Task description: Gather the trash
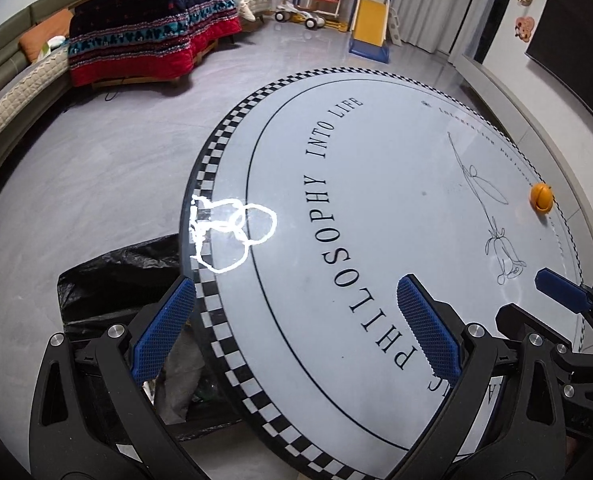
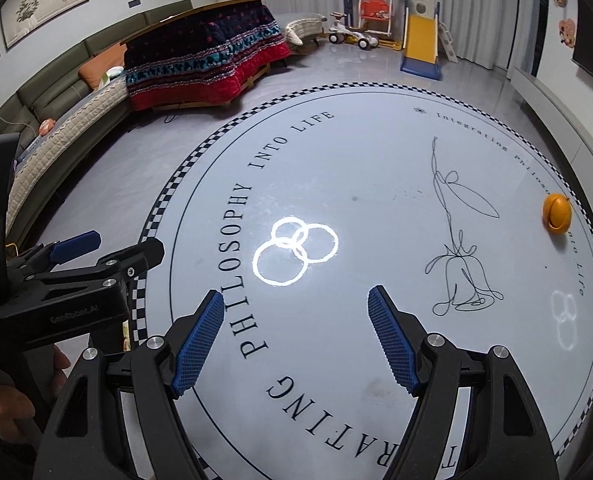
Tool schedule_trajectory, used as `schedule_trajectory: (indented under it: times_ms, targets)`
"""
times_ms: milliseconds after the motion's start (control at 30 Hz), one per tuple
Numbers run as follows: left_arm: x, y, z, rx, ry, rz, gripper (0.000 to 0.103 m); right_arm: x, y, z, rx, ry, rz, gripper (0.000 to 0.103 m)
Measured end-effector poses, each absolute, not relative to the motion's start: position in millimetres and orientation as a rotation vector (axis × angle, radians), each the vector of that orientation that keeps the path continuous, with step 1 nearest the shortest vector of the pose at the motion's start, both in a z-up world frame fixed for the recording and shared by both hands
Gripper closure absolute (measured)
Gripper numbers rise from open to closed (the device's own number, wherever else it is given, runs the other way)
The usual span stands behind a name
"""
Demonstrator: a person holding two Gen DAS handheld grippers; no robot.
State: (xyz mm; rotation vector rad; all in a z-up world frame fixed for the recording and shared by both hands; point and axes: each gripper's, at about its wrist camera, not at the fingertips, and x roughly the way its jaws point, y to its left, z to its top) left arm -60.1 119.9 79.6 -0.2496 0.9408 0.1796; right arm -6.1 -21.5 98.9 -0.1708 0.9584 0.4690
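Left gripper [image 1: 296, 324]: jaws wide, empty, straddling the checkered rim of the round table [image 1: 376, 208], above a black trash bag [image 1: 116, 280] on the floor. Right gripper [image 2: 296, 340]: jaws wide, empty, over the tabletop's near half. Orange peel-like piece [image 2: 557, 213]: near the far right rim, well apart from both grippers.

A round white table [image 2: 376, 208] with a checkered rim stood indoors. One orange ball-shaped object [image 2: 557, 213] lay at three o'clock.

Right tool [image 2: 294, 338] hangs agape over the round table [image 2: 376, 208], orange object [image 2: 557, 213] near its far edge
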Motion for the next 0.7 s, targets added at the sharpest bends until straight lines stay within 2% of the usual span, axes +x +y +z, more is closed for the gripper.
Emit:
schedule_trajectory:
  times_ms: [567,700]
  targets:
    - [-15.8,36.0,50.7,-0.163,0.985,0.027,0.005,12.9,-113.9,71.8,-0.113,0.967,0.277,0.027]
    - [-10.8,23.3,43.1,-0.143,0.993,0.004,0.005,14.5,-133.1,62.2,-0.107,0.964,0.221,0.024]
